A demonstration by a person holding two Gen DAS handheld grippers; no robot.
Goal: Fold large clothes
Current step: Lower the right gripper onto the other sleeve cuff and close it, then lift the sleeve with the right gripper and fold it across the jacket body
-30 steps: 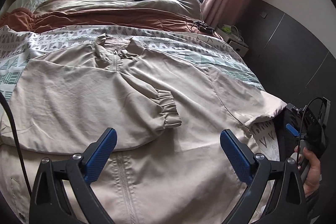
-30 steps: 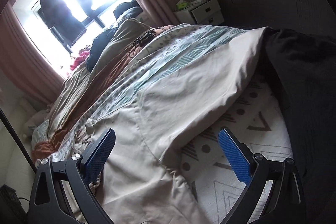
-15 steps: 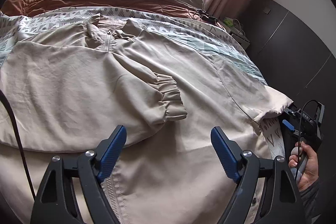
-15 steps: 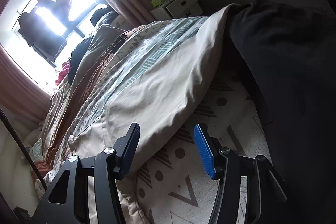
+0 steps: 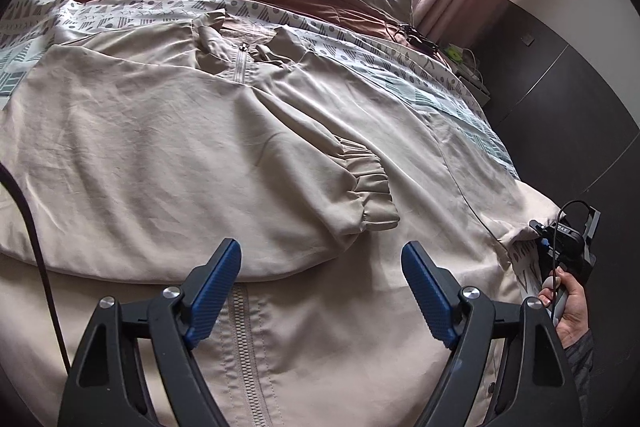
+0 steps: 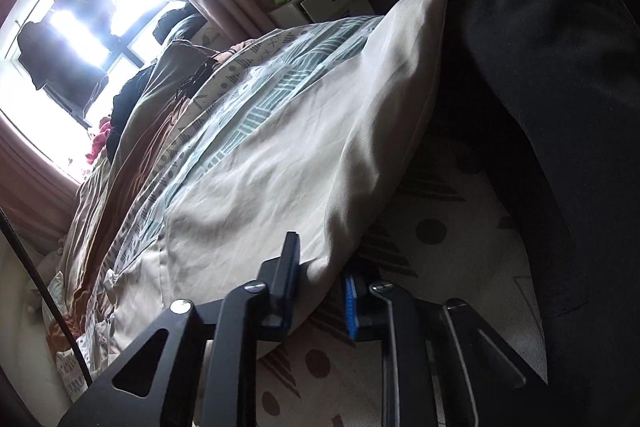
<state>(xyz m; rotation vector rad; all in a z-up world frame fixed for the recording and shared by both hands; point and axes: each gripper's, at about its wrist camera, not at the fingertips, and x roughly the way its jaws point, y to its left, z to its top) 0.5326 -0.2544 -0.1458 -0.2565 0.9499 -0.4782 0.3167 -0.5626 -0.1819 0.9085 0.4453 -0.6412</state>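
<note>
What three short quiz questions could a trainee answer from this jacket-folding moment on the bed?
1. True or false: the left gripper is clamped on the folded sleeve.
2. What does the right gripper hold? A) a pillow B) the edge of the beige jacket C) a cable
3. Fill in: the sleeve's gathered cuff lies across the jacket's ____.

Key
1. False: its jaws stand apart above the jacket, with nothing pinched.
2. B: the jaws have pinched the fabric edge at the bed's side, over the patterned sheet.
3. Front: the cuff rests on the body panel, to the right of the zipper.
</note>
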